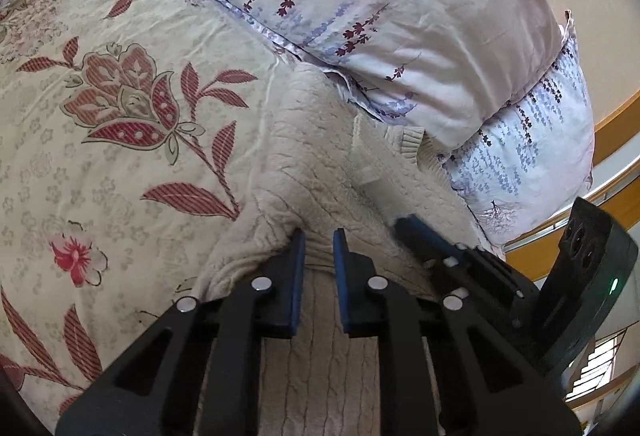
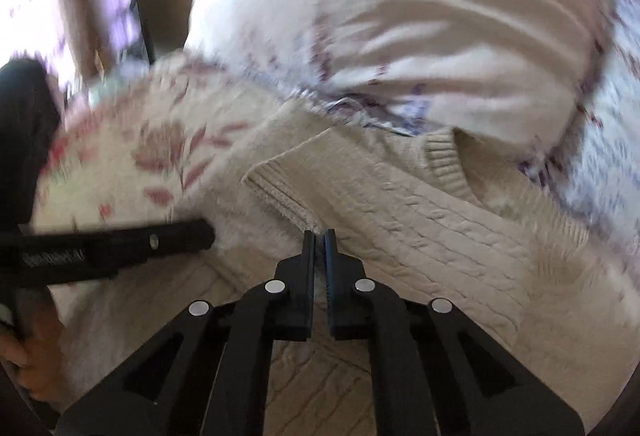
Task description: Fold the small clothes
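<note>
A cream cable-knit sweater [image 1: 320,171] lies on the flowered bedsheet [image 1: 120,115], its ribbed neckline toward the pillows. My left gripper [image 1: 319,236] stands on the knit with its blue-padded jaws a little apart, the fabric bunched at the left finger; I cannot tell whether it pinches the cloth. The right gripper shows beside it in the left wrist view [image 1: 412,224]. In the blurred right wrist view my right gripper [image 2: 319,234] is shut on the ribbed edge of a folded-over part of the sweater [image 2: 420,228]. The left gripper shows there too [image 2: 200,234].
Two pale pillows with purple flower prints [image 1: 400,15] are stacked right behind the sweater. A wooden bed frame rail [image 1: 612,131] runs at the right. A hand [image 2: 36,356] holds the left gripper's handle at the left edge of the right wrist view.
</note>
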Tool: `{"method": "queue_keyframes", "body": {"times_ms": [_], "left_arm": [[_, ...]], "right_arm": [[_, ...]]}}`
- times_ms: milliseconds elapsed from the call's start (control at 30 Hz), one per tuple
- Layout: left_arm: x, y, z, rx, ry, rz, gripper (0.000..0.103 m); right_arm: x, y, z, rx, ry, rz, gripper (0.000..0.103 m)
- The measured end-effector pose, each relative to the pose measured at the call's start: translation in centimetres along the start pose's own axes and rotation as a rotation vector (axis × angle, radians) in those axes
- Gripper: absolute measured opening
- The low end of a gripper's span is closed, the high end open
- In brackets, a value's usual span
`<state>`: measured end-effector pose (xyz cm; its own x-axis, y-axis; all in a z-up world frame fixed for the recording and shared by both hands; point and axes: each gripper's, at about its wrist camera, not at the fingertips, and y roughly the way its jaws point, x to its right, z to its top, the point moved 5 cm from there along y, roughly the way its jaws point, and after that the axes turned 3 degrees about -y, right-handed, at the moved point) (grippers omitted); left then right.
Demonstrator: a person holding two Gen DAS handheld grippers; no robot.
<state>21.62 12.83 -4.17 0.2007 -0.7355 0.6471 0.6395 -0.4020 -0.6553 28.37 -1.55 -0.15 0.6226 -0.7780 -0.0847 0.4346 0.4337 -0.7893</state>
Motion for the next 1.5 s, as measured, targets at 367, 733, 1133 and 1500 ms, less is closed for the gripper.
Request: {"method": "queue_keyframes", "body": {"times_ms": [367, 733, 1133, 1500], "left_arm": [[-0.4, -0.2, -0.1, -0.001, -0.016, -0.016, 0.014], [-0.4, -0.2, -0.1, -0.009, -0.029, -0.022, 0.015], [-0.5, -0.1, 0.0, -0.01, -0.037, -0.028, 0.014], [1.1, -3.1, -1.5, -0.024, 0.091, -0.022, 0.042]], "right_arm": [[14.7, -16.1, -9.1, 0.275, 0.665, -0.165, 0.007], [22.5, -16.6, -14.5, 0.124, 0.96, -0.147, 0.047], [22.2, -15.0, -14.3, 0.187, 0.923, -0.124, 0.008], [21.6, -16.1, -16.2, 0.068, 0.891, -0.13, 0.045]]}}
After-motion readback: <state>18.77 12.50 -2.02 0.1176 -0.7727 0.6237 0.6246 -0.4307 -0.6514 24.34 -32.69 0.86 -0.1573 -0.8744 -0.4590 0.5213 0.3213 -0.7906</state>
